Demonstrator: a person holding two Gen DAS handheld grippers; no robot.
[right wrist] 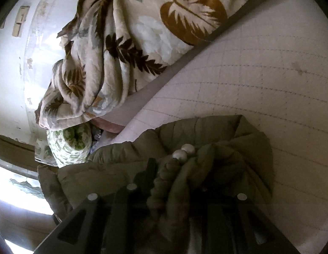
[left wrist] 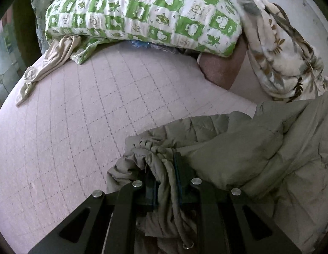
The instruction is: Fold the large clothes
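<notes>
- The jacket (left wrist: 259, 139) runs off the left wrist view's right and bottom edges.
- Jacket folds bury the right gripper (right wrist: 174, 180) fingertips, dim in shadow.

Green-white checked pillow (left wrist: 142, 14) on pink quilted bedsheet (left wrist: 79, 116); leaf-print blanket (right wrist: 121, 48) beside it; beige garment (left wrist: 47, 63) near pillow

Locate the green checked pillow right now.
Left wrist view, top centre: green checked pillow lies at the far end of the pink quilted bed, left of the leaf-print blanket.
</notes>
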